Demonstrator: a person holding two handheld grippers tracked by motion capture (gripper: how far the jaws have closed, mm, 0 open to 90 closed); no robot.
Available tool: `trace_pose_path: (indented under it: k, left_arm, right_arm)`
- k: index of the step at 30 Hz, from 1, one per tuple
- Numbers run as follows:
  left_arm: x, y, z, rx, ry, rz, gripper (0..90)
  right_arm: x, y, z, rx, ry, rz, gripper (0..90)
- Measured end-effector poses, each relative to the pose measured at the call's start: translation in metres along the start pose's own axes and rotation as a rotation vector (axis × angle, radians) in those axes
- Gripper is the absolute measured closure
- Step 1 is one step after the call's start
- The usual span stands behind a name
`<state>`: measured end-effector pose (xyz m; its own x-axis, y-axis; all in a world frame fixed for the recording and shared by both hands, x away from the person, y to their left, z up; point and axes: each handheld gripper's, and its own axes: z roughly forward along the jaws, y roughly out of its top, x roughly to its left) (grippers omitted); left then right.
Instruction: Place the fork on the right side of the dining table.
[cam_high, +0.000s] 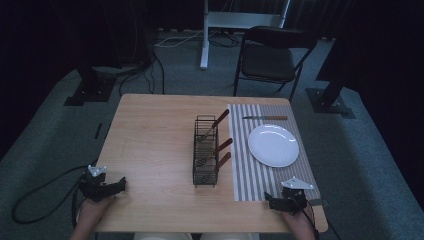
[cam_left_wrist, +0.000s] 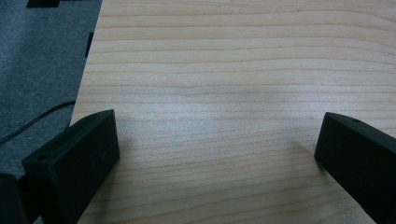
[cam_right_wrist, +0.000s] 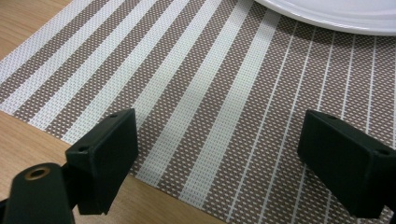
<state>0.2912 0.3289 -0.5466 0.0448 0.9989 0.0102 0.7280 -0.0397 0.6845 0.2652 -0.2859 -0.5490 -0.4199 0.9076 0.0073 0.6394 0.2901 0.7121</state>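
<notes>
high view: left tongs (cam_high: 119, 186) and right tongs (cam_high: 270, 199) both gape wide, holding nothing.

Lab or studio: dark curtains, floor cables (cam_high: 150, 75), rig stands (cam_high: 92, 85), folding chair (cam_high: 270, 57).

A pale wood counter (cam_high: 150, 140) with fine grain and a matt finish; a woven striped placemat (cam_right_wrist: 210, 93), coarse-textured; a glossy white plate (cam_high: 273, 145); a black wire rack (cam_high: 206, 150); matt black plastic jaws.

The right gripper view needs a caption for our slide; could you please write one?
Open right tongs hover empty over a striped placemat, with a white plate's rim just ahead.
</notes>
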Motion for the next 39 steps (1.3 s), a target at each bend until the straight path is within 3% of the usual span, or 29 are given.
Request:
trace_pose_path:
  k: [6, 9, 12, 15, 24, 39]
  left_arm:
    - [0.0, 0.0, 0.0, 0.0, 0.0, 0.0, 0.3]
    - [0.0, 0.0, 0.0, 0.001, 0.0, 0.0, 0.3]
    - [0.0, 0.0, 0.0, 0.001, 0.0, 0.0, 0.3]
    - [0.0, 0.0, 0.0, 0.001, 0.0, 0.0, 0.3]
    - [0.0, 0.0, 0.0, 0.001, 0.0, 0.0, 0.3]
    - [0.0, 0.0, 0.0, 0.001, 0.001, 0.0, 0.3]
  right_arm:
    - [0.0, 0.001, 0.0, 0.004, 0.0, 0.002, 11.9]
    - [0.003, 0.004, -0.001, 0.041, -0.013, 0.01, 12.0]
    - [0.003, 0.004, -0.003, 0.045, 0.005, 0.023, 12.2]
    - [0.007, 0.004, -0.004, 0.049, 0.006, -0.005, 12.3]
    - [0.017, 0.013, -0.013, 0.014, 0.082, -0.018, 12.8]
    - [0.033, 0.03, -0.033, -0.058, 0.141, -0.046, 13.7]
